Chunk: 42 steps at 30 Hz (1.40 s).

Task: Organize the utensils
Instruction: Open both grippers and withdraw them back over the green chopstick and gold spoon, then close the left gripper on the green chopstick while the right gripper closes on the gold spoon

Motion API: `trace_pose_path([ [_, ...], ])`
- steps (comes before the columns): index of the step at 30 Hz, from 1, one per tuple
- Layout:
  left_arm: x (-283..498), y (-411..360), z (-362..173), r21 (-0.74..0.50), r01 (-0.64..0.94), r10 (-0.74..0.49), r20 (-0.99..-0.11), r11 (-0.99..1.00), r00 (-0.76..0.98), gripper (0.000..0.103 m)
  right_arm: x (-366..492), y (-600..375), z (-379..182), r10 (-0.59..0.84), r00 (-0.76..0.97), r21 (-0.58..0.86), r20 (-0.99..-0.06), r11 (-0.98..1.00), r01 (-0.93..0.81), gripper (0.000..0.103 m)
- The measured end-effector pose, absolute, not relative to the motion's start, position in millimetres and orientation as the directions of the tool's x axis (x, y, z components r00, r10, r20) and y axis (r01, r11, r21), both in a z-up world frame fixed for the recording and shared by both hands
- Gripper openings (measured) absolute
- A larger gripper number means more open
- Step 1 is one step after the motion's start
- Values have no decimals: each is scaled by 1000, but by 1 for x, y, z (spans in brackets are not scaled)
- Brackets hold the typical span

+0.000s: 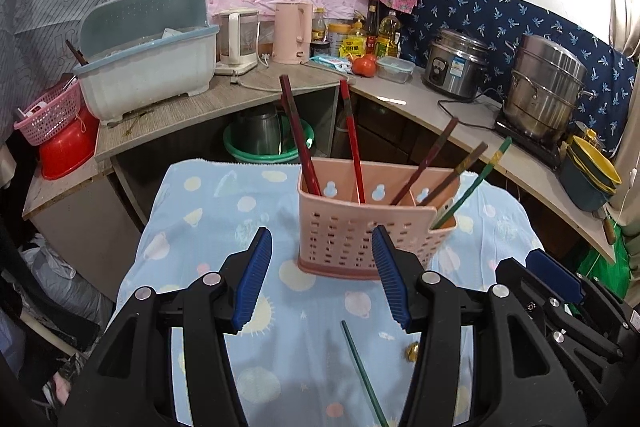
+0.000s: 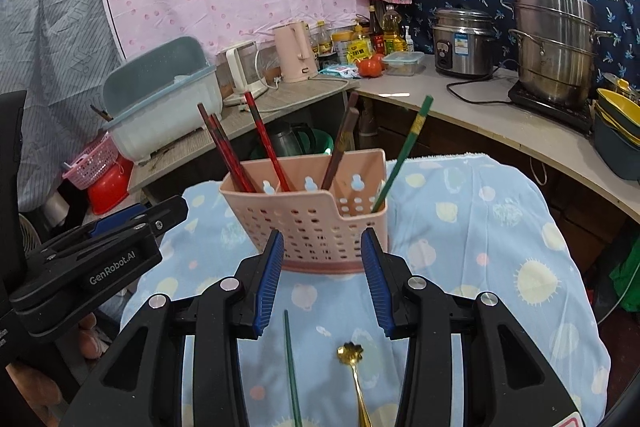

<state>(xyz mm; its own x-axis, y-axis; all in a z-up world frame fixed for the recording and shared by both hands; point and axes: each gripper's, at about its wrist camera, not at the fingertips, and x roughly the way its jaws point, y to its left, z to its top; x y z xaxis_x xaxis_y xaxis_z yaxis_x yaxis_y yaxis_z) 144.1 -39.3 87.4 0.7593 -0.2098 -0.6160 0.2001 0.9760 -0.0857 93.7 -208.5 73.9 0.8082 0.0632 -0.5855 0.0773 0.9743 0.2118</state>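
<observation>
The table's blue patterned cloth spreads under and ahead of both tools, its near edge cut off by the black gripper bodies. Straight ahead of the left gripper stands the pink utensil holder, upright on the cloth; its lower right corner is hidden behind that tool's right finger. From the right gripper the holder's base is likewise masked by both blue fingertips. Red, brown and green chopsticks lean in its compartments; which divider separates them is hard to make out. Both tools have jaws standing apart, nothing between the pads. One loose green chopstick lies on the cloth below the right gripper's gap, its near end cut off. Beside it, to the right, lies a gold spoon with a flower-shaped bowl, handle running out of frame.
</observation>
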Motion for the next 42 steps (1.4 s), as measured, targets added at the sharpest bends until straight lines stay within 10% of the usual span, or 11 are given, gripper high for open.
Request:
trace_pose_path([
  [42, 36, -88, -72, -105, 313, -242, -864, 944, 442, 49, 5, -228, -73, 47, 566, 155, -823, 977, 144, 31],
])
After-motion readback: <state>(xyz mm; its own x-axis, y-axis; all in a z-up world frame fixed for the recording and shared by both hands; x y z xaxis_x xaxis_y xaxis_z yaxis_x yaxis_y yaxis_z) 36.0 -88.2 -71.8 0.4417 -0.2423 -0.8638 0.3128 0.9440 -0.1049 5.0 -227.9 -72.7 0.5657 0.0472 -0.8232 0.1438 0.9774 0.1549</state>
